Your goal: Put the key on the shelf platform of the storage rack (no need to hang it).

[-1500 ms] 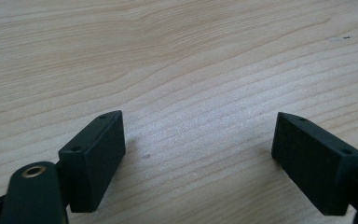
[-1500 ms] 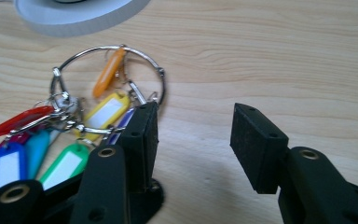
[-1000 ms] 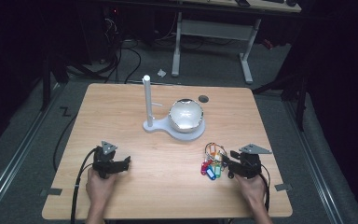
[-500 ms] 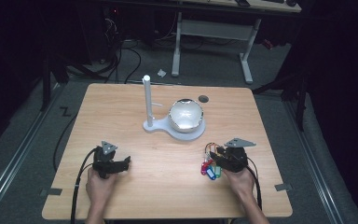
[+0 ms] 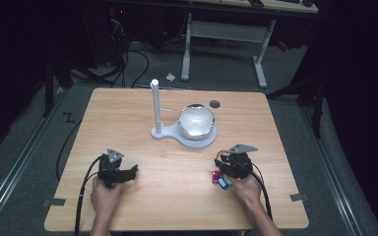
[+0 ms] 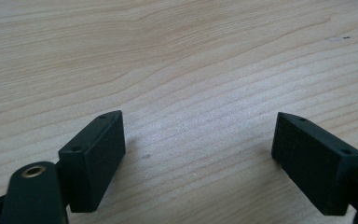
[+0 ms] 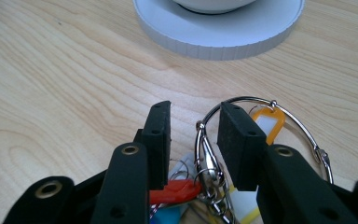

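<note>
A bunch of keys with coloured plastic tags is found lying on the wooden table, toward its near right part and well apart from the white stand at the table's middle. The right gripper is held directly over the bunch, its body covering part of it in the high view. In the right gripper view the silver clasp of the bunch is seen between the two black jaws, with the large metal ring curving behind and to the side of one jaw, an orange tag inside the ring's loop, and a red tag low between the jaws. The jaws have just been closing around the clasp; a narrow gap is still observed on either side of it, so no pressing contact by the pads is confirmed and the grip is recorded as not yet made. The rim of the white stand's round base is seen just beyond the ring. The left gripper is held low over the near left part of the table, well apart from the keys. In the left gripper view its jaws are spread wide, with bare wood grain between them and nothing held.
</note>
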Demonstrator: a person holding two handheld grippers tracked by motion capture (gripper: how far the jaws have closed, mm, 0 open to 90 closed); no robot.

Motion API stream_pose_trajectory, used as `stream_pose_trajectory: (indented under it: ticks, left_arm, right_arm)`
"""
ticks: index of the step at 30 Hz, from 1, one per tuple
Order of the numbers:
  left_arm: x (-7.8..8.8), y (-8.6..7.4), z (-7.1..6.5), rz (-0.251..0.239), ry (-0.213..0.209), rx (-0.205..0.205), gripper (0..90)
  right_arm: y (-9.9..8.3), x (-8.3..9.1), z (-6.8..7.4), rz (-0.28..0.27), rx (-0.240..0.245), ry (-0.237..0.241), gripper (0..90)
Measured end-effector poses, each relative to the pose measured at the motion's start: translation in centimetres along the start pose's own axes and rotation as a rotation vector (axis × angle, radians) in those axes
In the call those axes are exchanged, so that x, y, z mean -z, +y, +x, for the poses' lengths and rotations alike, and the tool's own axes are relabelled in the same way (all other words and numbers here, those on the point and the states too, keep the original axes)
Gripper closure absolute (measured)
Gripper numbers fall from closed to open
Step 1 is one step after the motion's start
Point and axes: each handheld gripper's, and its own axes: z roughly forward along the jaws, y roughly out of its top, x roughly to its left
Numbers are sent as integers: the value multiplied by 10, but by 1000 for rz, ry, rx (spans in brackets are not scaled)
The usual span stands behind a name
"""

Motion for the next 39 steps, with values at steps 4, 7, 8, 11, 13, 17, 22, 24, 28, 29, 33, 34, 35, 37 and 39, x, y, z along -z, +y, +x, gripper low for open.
stream_pose_trajectory:
  ticks: [4, 7, 8, 11, 13, 17, 22, 24, 28, 29, 33, 34, 35, 37, 39]
  left_arm:
    - [0, 0, 0, 0, 0, 0, 178]
    - [0, 0, 0, 0, 0, -1, 178]
    - [0, 0, 0, 0, 0, 0, 178]
    - [0, 0, 0, 0, 0, 0, 178]
    - [0, 0, 0, 0, 0, 0, 178]
    - [0, 0, 0, 0, 0, 0, 178]
    - [0, 0, 0, 0, 0, 0, 178]
    - [0, 0, 0, 0, 0, 0, 178]
    - [0, 0, 0, 0, 0, 0, 178]
    - [0, 0, 0, 0, 0, 0, 178]
    - [0, 0, 0, 0, 0, 0, 178]
    - [0, 0, 0, 0, 0, 0, 178]
    - [0, 0, 0, 0, 0, 0, 178]
    - [0, 0, 0, 0, 0, 0, 178]
    - [0, 0, 0, 0, 0, 0, 178]
  right_arm:
    - [-1, -9, -6, 28, -21, -8, 637]
    - [-2, -15, -8, 46, -31, -9, 637]
    - [-2, -16, -9, 48, -27, -10, 638]
    - [-3, -20, -10, 56, -29, -7, 655]
    - [-3, -21, -10, 61, -20, -9, 690]
    - [-3, -23, -8, 67, 2, -12, 768]
    - [-4, -22, -9, 60, 7, -7, 789]
    - [-4, -21, -8, 57, 6, -9, 793]
    - [-3, -15, -8, 27, 0, 0, 797]
    - [-2, -14, -9, 17, -3, 3, 797]
    - [0, -6, -10, -15, -11, 9, 797]
    - [0, -4, -11, -23, -10, 13, 798]
    - [0, -1, -11, -27, -16, 13, 797]
    - [1, 3, -11, -36, -13, 15, 798]
    - [2, 7, -11, -41, -10, 16, 797]
